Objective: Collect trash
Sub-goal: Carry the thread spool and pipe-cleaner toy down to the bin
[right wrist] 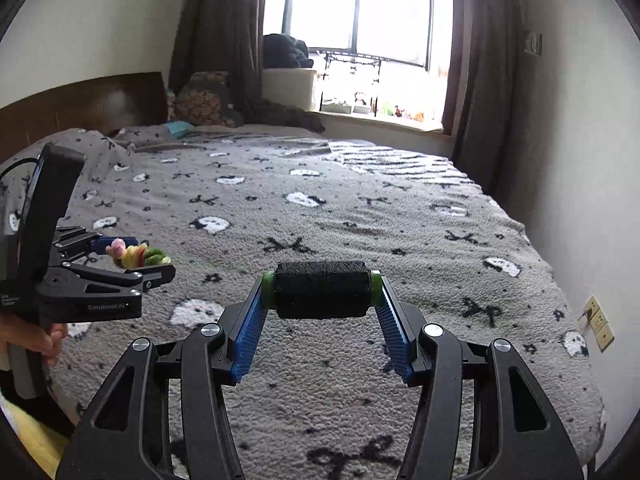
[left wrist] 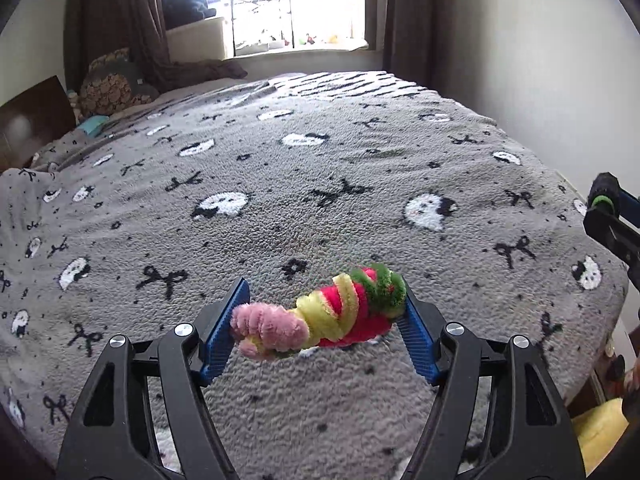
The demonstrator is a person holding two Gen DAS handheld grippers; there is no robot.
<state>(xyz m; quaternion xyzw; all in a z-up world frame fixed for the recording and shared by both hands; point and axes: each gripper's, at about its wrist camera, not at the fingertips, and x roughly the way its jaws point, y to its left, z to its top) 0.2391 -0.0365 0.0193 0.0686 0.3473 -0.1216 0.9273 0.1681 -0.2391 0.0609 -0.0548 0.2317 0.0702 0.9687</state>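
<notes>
A fuzzy twisted bundle [left wrist: 332,316] of pink, yellow, red and green strands hangs above the bed, and my left gripper [left wrist: 324,300] is shut on it end to end. The right wrist view shows that gripper [right wrist: 134,260] at the left with the bundle [right wrist: 136,255] between its blue pads, a hand on its handle. My right gripper [right wrist: 322,284] is shut on a black thread spool [right wrist: 322,294] with green end caps, held crosswise above the blanket. Part of that gripper and the spool [left wrist: 602,196] shows at the right edge of the left wrist view.
A grey fleece blanket [left wrist: 320,160] with white ghosts and black bows covers the bed. Pillows [left wrist: 112,88] and a brown headboard [right wrist: 80,100] lie at the far left. A window [right wrist: 360,20] with dark curtains is behind. The wall [right wrist: 580,160] with sockets [right wrist: 598,322] runs along the right.
</notes>
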